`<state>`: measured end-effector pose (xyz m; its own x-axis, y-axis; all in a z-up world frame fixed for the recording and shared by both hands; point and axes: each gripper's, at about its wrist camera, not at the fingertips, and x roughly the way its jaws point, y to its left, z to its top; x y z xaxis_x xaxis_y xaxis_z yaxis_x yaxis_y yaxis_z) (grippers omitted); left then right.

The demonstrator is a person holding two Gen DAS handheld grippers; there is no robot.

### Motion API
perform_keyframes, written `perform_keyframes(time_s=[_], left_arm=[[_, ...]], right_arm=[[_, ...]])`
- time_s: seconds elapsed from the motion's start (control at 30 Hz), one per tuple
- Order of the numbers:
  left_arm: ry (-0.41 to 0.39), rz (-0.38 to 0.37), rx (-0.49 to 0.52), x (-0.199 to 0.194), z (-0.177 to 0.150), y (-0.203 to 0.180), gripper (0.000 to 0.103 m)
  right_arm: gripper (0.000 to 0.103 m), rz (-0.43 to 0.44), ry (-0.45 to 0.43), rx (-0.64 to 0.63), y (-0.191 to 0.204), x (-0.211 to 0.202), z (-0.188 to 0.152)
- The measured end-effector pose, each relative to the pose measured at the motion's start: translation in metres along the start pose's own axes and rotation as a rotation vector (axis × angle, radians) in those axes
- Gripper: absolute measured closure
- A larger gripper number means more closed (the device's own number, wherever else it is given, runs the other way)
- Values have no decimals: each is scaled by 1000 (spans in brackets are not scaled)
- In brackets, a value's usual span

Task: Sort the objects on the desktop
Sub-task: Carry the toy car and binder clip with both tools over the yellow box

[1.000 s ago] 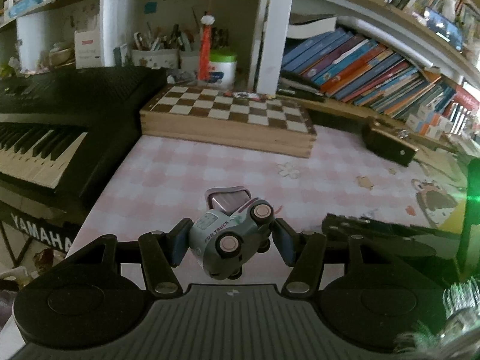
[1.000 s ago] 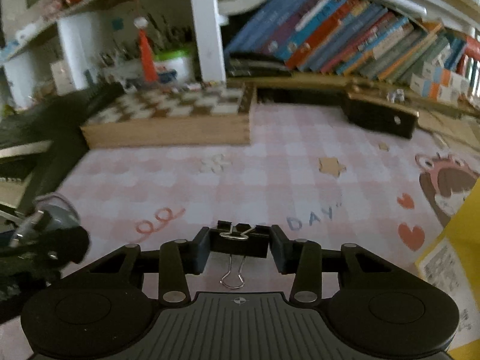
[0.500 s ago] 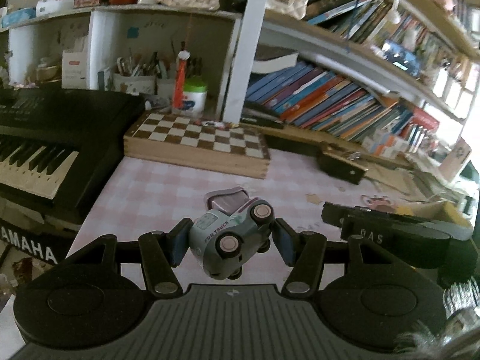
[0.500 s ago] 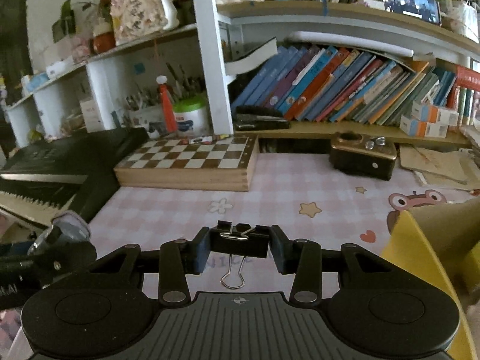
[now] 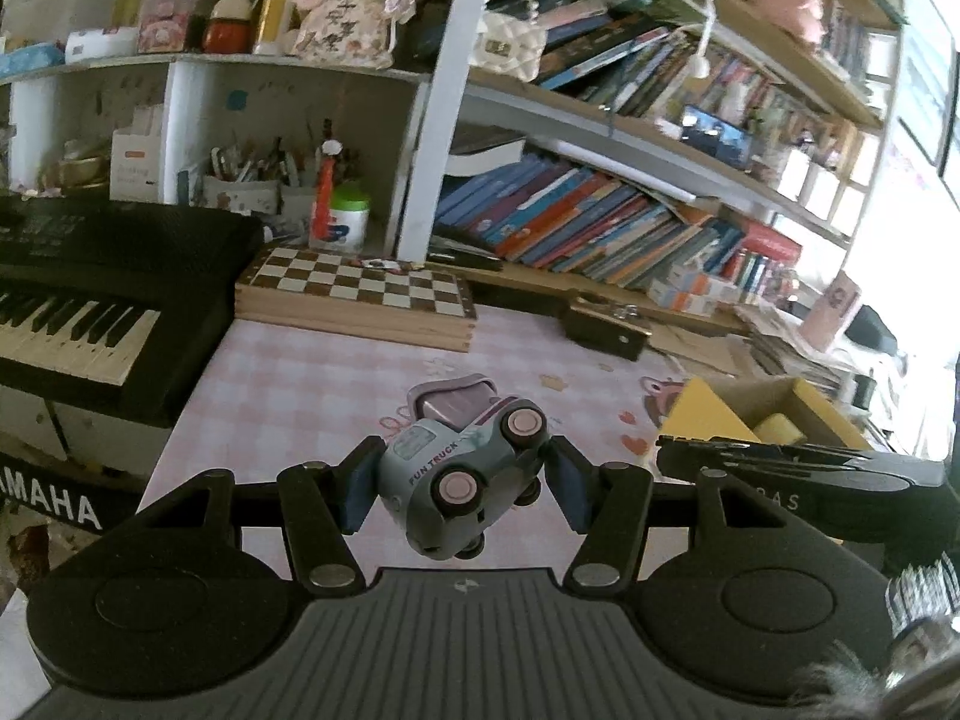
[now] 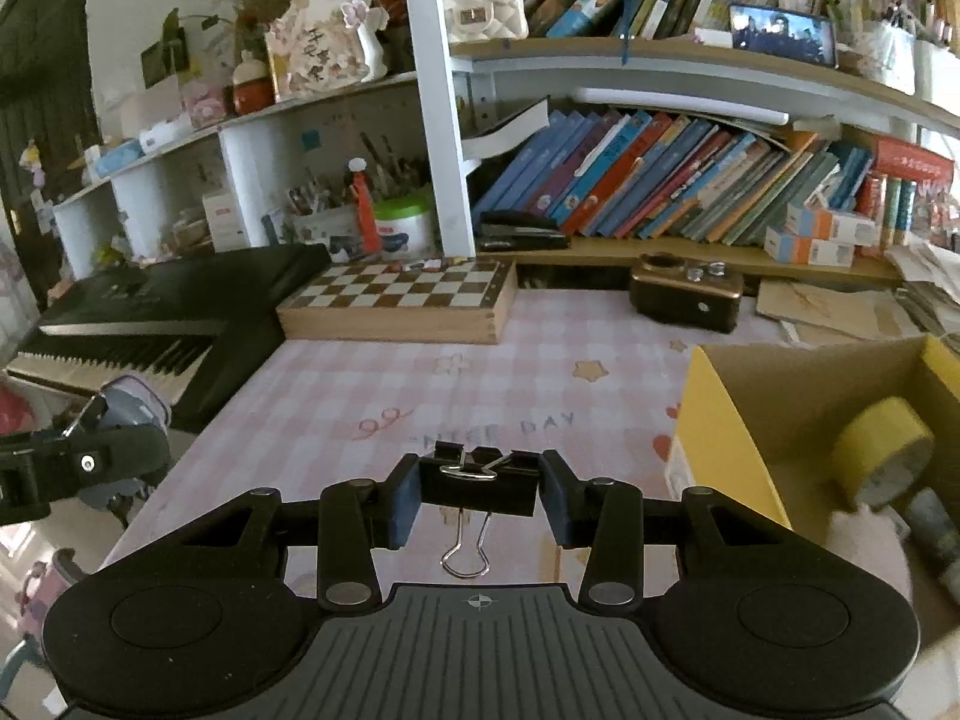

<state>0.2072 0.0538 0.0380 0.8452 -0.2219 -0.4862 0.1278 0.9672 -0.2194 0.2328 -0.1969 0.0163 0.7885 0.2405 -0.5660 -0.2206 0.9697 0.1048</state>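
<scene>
Starting at the left, a black keyboard [image 5: 90,300] juts in beside the desk [image 5: 312,384], which wears a pink checked cloth. Behind it, against the shelving, lies a wooden chessboard [image 5: 354,294] with a few small pieces on its far edge; what they are is too small to tell.

Above the near part of the cloth, the left hand-held gripper [image 5: 459,483] hangs clear of the desk, its pads part-way apart and pressed onto the sides of a grey-blue toy truck [image 5: 462,474]. The truck is tipped over, wheels turned toward the camera, with "FUN TRUCK" lettered along its flank and a lilac cab pointing away.

In the right wrist view the same gripper and truck show at the left edge, off the desk's corner. Further right, the right hand-held gripper [image 6: 478,495] is drawn in narrow on a black binder clip [image 6: 478,483], gripping it at both ends; one wire handle lies folded over the top and the other dangles below. The clip is lifted above the cloth, near the printed word "DAY".

Beyond it a small dark brown box [image 6: 687,294] sits near the bookshelf [image 6: 690,180]. At the right edge stands an open yellow cardboard box [image 6: 720,438], holding a roll of yellow tape [image 6: 882,450] leaning against other items that are probably soft, though blurred.
</scene>
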Motion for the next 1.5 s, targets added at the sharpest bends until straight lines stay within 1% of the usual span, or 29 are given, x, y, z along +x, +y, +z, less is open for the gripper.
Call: perform_keyframes(time_s=[0.37, 0.77, 1.0, 1.13, 1.5], left_arm=[[20, -79, 20, -60, -39, -6, 48], [76, -166, 64, -115, -85, -13, 48], [129, -218, 99, -123, -103, -22, 48], [143, -266, 123, -122, -107, -33, 48], [192, -410, 210, -108, -117, -81, 48]], right_arm=[[61, 5, 50, 14, 22, -62, -47], [61, -41, 76, 63, 41, -126, -102], [61, -94, 116, 109, 37, -148, -125], [61, -131, 122, 138, 30, -159, -133], [61, -234, 124, 228, -1, -187, -153]])
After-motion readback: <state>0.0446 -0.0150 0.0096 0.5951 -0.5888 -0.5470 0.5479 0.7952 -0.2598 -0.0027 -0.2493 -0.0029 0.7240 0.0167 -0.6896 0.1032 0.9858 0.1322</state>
